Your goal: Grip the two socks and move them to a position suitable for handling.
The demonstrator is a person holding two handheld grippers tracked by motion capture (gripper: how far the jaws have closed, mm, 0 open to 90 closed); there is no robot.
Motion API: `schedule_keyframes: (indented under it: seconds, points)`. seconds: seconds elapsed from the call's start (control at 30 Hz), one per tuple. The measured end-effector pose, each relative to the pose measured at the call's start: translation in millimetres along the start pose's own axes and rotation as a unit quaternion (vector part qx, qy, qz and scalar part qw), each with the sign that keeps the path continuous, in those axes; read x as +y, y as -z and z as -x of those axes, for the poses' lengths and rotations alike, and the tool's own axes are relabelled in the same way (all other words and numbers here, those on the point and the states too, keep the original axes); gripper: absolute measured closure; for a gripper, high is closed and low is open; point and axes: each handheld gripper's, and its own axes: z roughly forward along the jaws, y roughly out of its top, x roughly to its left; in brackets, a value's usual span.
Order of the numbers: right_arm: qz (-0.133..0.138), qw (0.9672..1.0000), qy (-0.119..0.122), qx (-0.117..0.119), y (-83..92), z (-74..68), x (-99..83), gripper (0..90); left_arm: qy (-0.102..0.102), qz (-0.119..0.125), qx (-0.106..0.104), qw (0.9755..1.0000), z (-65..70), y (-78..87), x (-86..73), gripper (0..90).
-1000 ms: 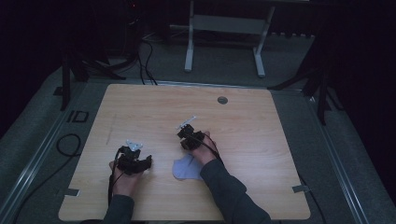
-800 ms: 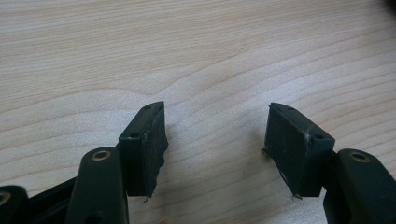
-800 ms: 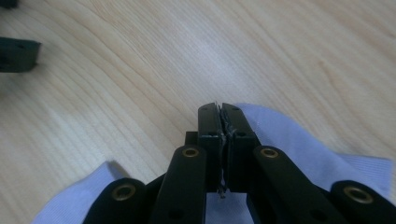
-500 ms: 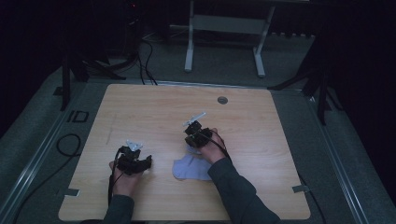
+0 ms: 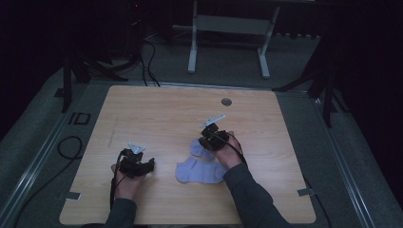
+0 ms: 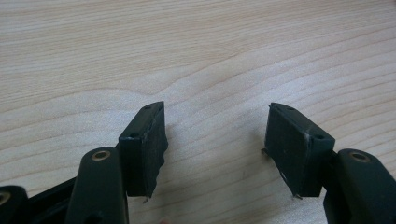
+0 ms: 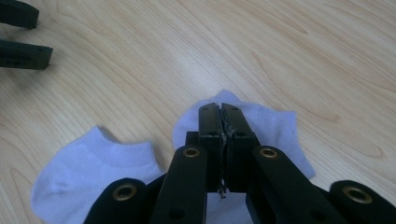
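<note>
The right gripper [image 7: 220, 108] sits low in the middle of the frame, jaws pressed together over one white sock [image 7: 273, 126], maybe pinching it to lift. The other sock [image 7: 93, 172] lies lower left. The left gripper [image 6: 217, 135] waits wide apart over the bare table [image 6: 196, 46].

Two socks [image 5: 200, 170], two hand-held grippers [image 5: 136, 165].

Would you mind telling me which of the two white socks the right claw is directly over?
The farther sock, the one lying away from the person. The shut right claw sits right above it, while the nearer sock lies off to the side, towards the left claw.
</note>
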Motion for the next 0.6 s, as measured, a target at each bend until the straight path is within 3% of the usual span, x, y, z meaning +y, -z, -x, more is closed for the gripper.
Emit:
schedule_keyframes:
  seconds: [0.6]
  points:
    - [0.007, 0.9993, -0.028, -0.022, 26.2, 28.3, -21.7, 87.8, 0.000, 0.000, -0.001, 1.0000, 0.4, -0.6, 0.7, 38.5]
